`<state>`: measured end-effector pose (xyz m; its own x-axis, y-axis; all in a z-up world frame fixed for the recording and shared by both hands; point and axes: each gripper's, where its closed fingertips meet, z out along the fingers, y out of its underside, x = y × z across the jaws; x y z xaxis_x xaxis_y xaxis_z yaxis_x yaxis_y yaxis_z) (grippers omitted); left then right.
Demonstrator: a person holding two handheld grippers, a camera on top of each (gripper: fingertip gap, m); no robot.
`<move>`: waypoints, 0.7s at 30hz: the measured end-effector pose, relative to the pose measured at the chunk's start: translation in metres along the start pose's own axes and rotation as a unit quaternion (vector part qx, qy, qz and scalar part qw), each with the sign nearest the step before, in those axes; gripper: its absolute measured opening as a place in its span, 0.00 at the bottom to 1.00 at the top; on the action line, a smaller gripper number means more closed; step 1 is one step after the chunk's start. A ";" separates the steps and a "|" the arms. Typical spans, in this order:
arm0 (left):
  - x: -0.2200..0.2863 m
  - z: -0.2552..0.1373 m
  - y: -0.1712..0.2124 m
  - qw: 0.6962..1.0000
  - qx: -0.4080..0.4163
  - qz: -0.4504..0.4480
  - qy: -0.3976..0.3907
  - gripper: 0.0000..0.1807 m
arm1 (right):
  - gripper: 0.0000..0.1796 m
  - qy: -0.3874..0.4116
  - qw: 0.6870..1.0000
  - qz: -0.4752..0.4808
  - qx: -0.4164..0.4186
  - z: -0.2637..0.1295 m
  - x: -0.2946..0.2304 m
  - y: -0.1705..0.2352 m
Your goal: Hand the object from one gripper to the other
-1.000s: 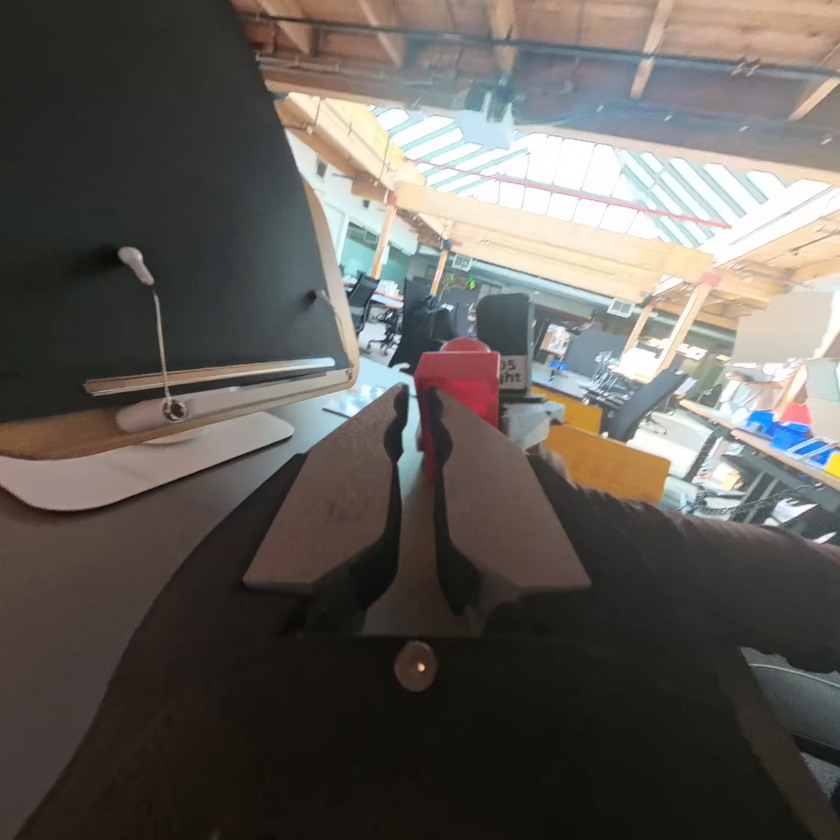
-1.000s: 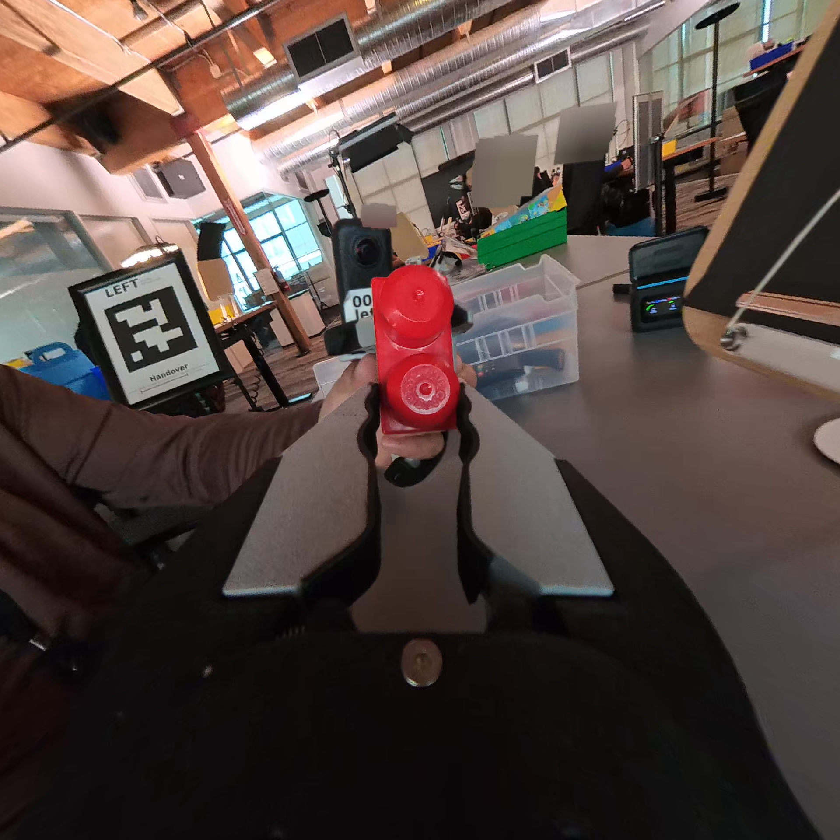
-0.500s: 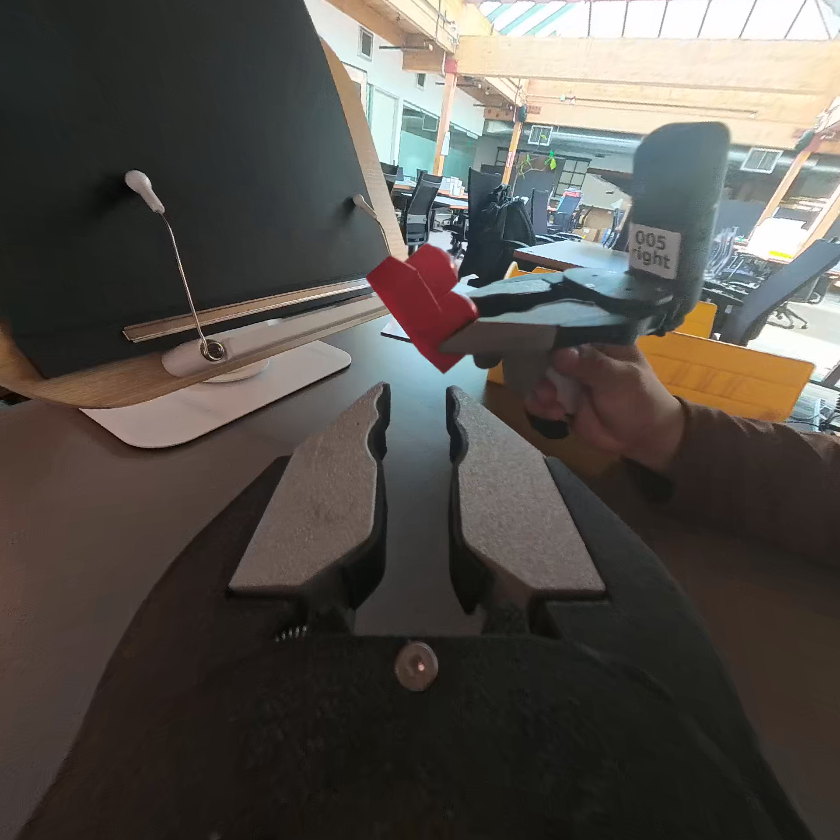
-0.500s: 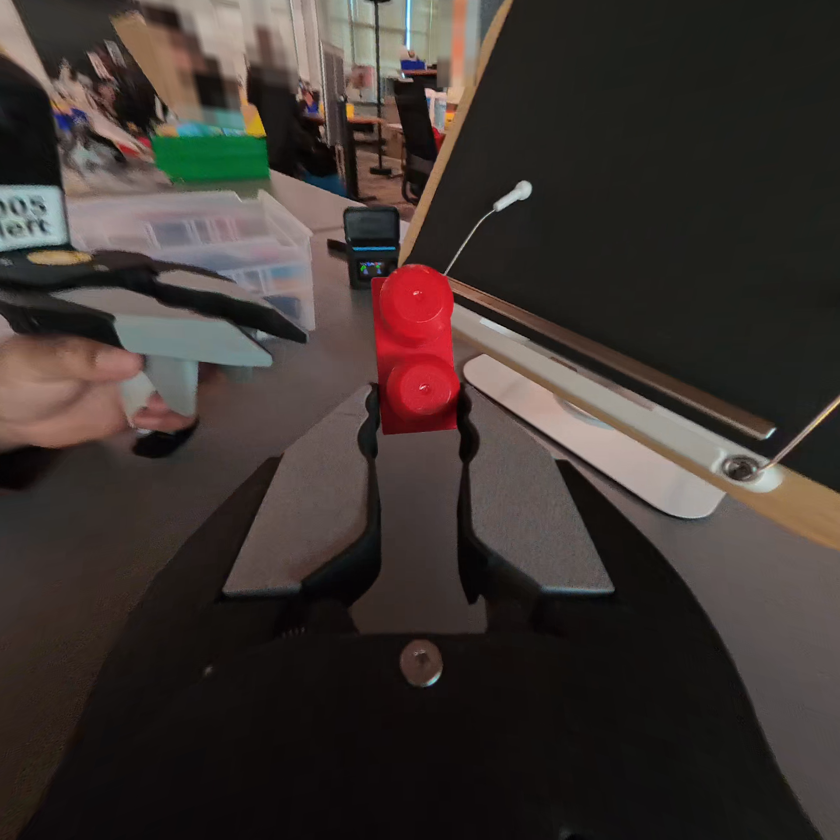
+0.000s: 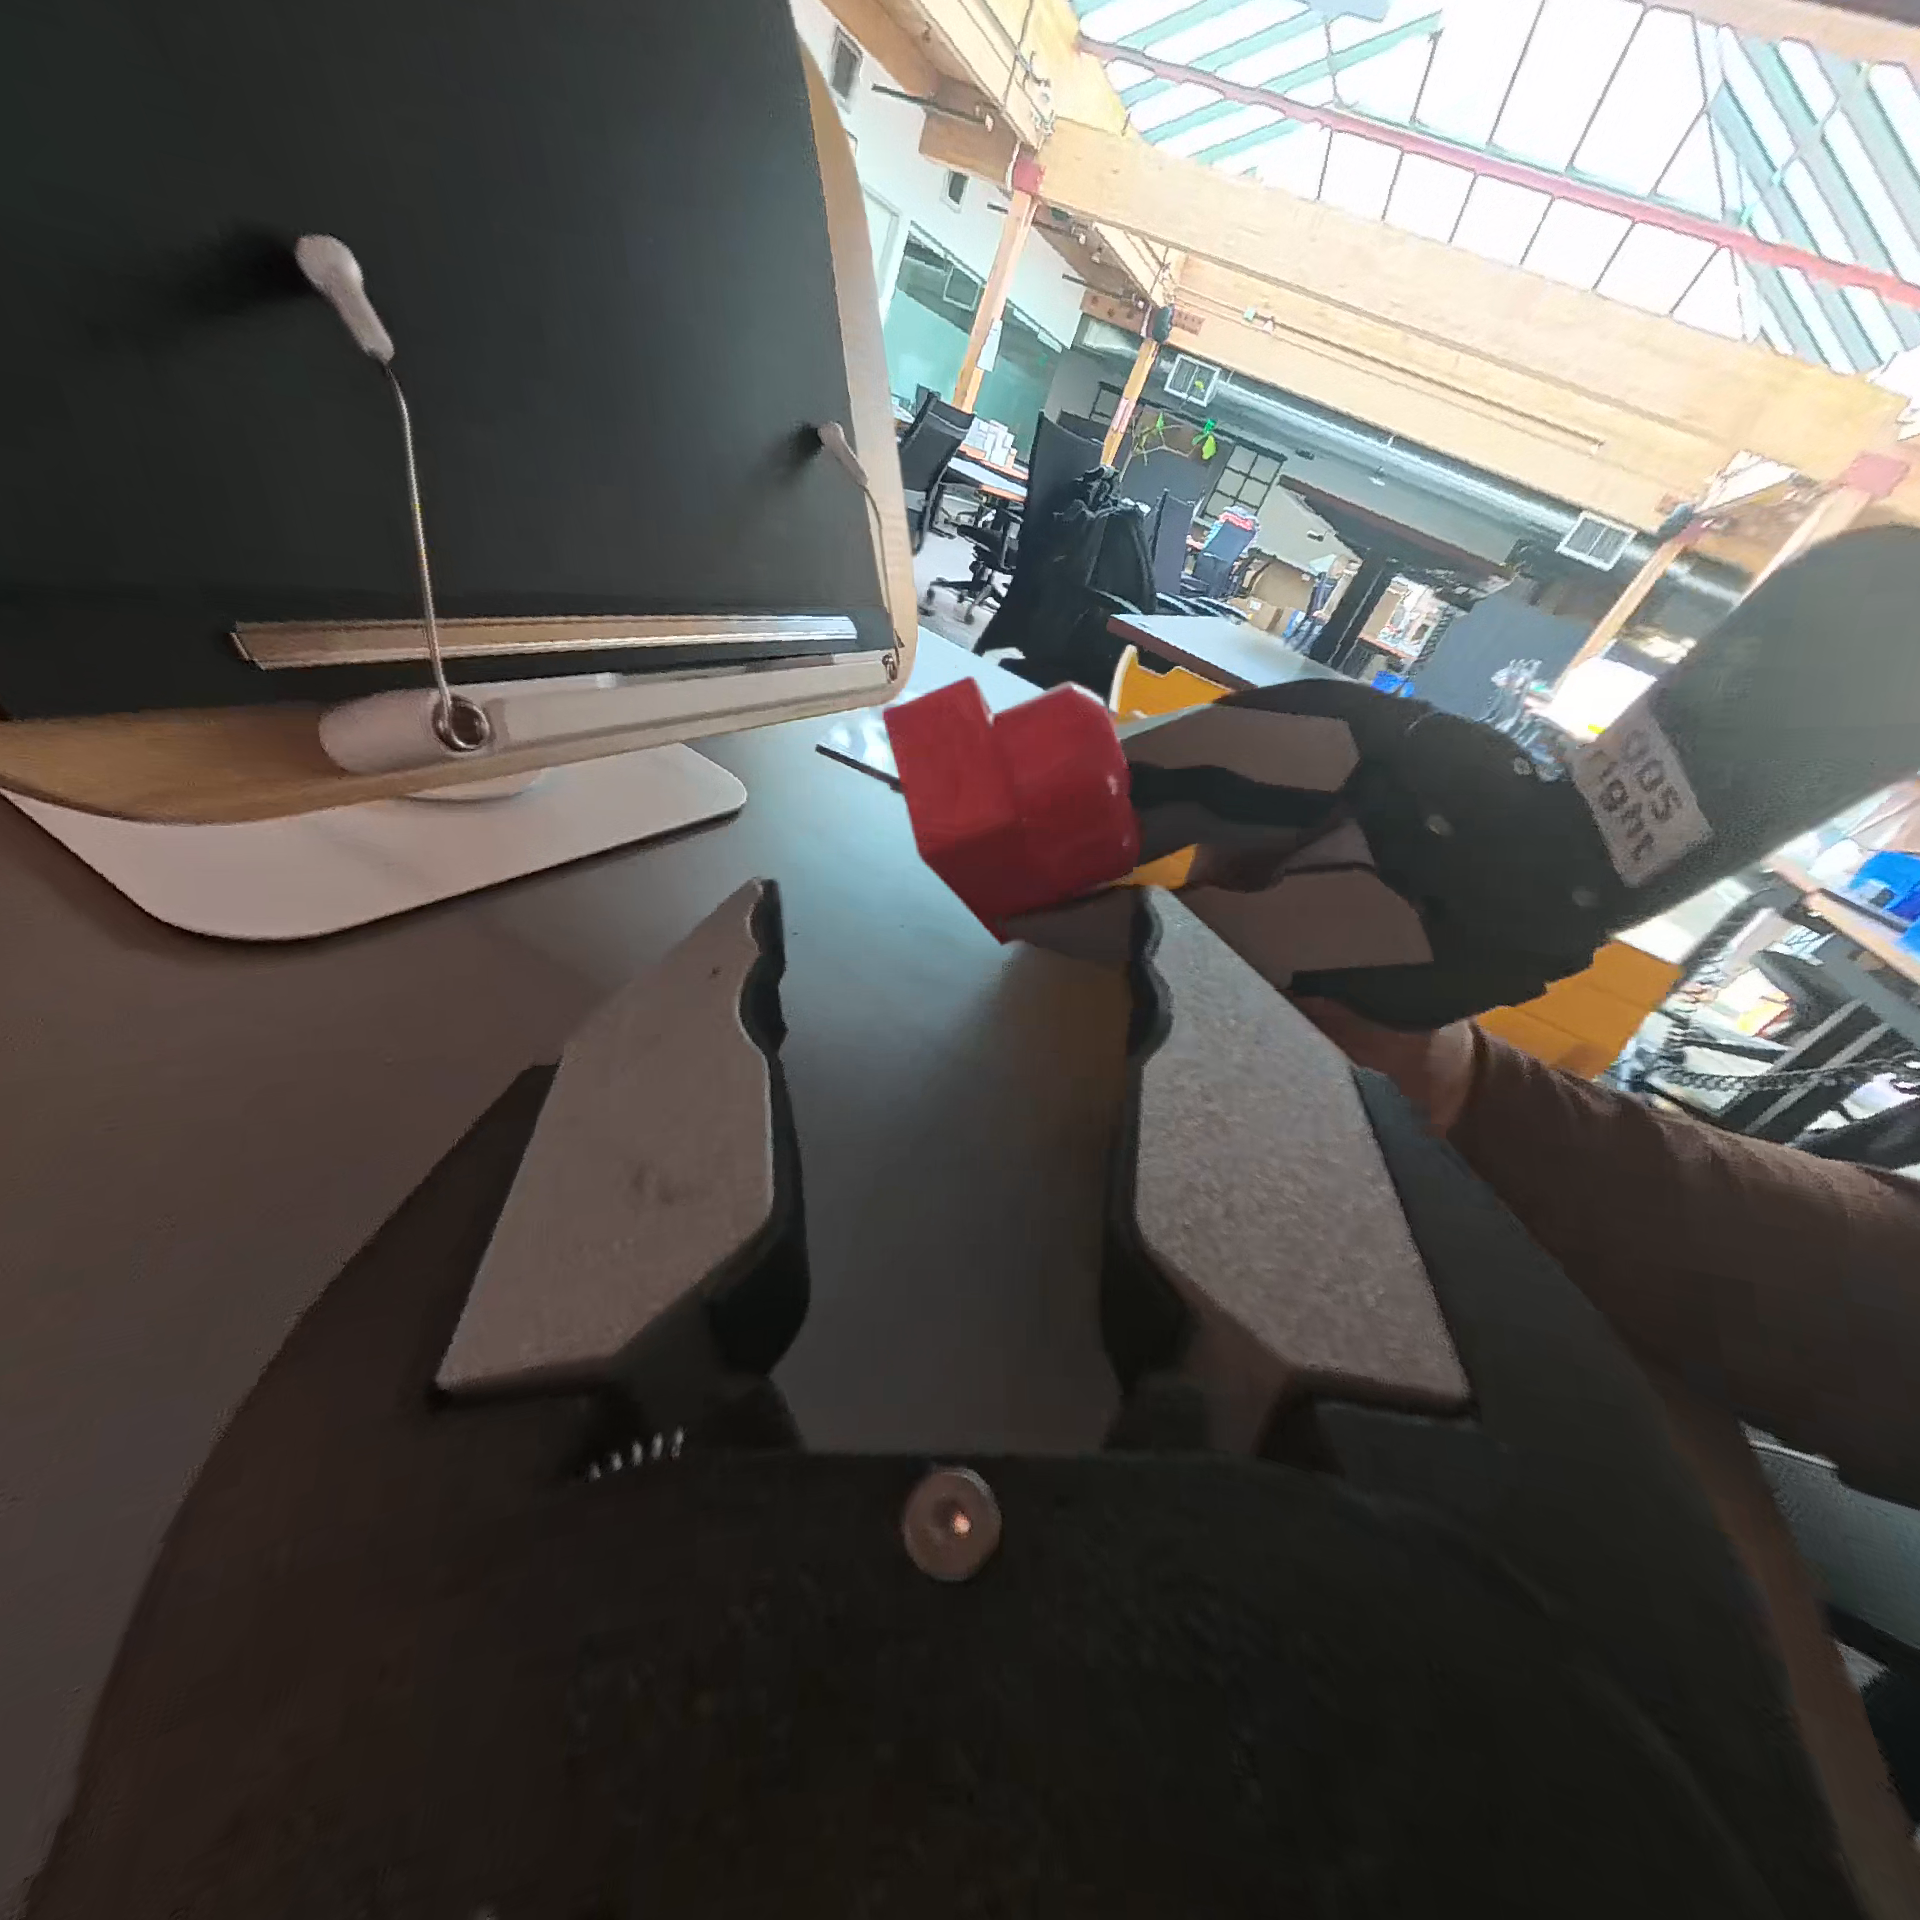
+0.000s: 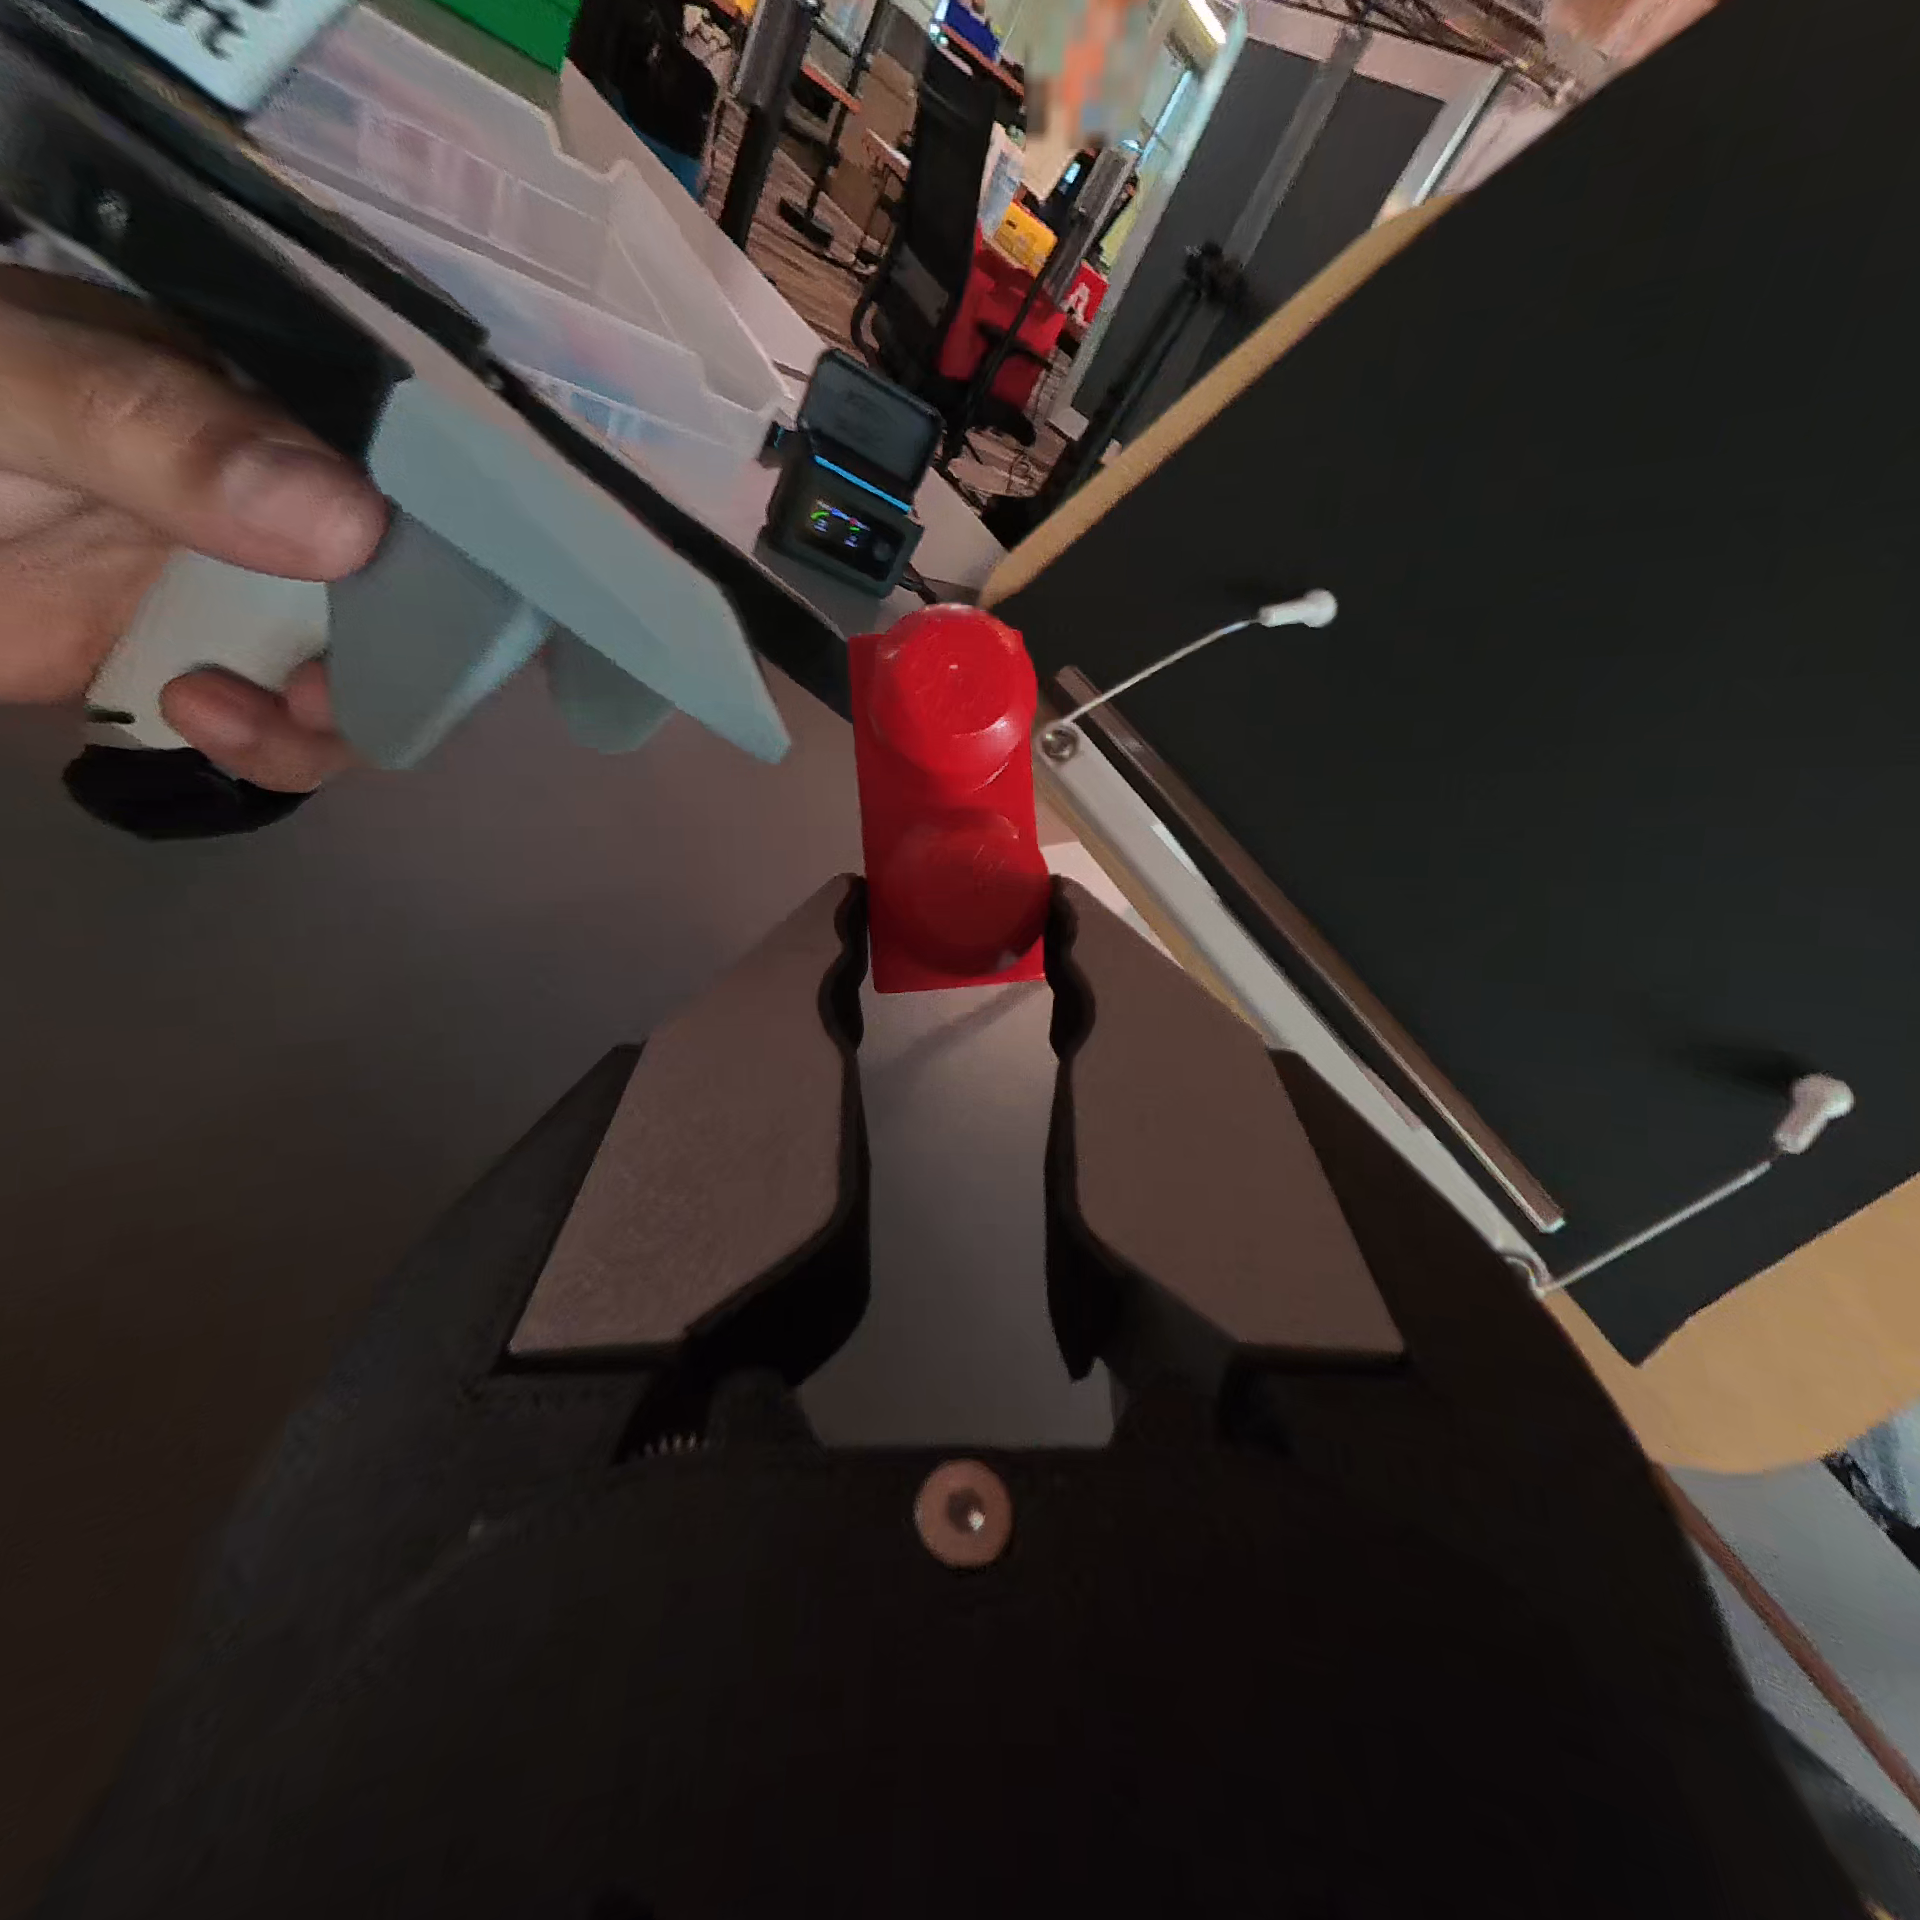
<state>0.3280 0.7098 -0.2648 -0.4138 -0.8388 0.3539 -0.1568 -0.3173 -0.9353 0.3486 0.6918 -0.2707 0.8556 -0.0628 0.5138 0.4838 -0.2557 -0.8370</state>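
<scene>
Right now the right claw (image 6: 951, 935) is clamping the red block (image 6: 951, 800) by its near end above the bench (image 5: 260, 1091), while the left claw (image 5: 951, 935) is gaping wide and empty just beside it; best squaring those fingers around the free end before squeezing.

The right hand-held gripper (image 6: 956, 914) pinches the near end of a red block (image 6: 951, 821) with two round studs; the far end sticks out past the fingertips. To the upper left, the left hand-held gripper (image 6: 717, 686) is held by a person's hand (image 6: 135, 520), its grey fingers pointing toward the block without touching it. On the right stands a tilted black board (image 6: 1558, 623) with a wooden edge and two wire clips. A small black device (image 6: 847, 499) and a clear plastic box (image 6: 540, 260) sit farther back on the dark bench (image 6: 416, 987).
</scene>
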 end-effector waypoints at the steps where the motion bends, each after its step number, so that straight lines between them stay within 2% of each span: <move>1: 0.001 0.000 0.000 1.000 0.001 -0.010 0.005 0.37 | 0.17 -0.001 1.000 -0.005 0.001 0.000 -0.002 -0.001; 7: 0.000 0.000 0.000 0.999 0.000 -0.032 0.014 0.42 | 0.17 -0.013 1.000 -0.005 -0.002 0.002 -0.009 0.000; 21: 0.003 0.004 0.006 0.999 -0.014 -0.026 0.020 0.40 | 0.17 -0.016 1.000 -0.005 -0.002 0.002 -0.010 0.000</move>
<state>0.3292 0.7038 -0.2696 -0.4402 -0.8027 0.4024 -0.2034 -0.3473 -0.9154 0.3403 0.6942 -0.2764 0.8562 -0.0297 0.5157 0.4914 -0.2608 -0.8309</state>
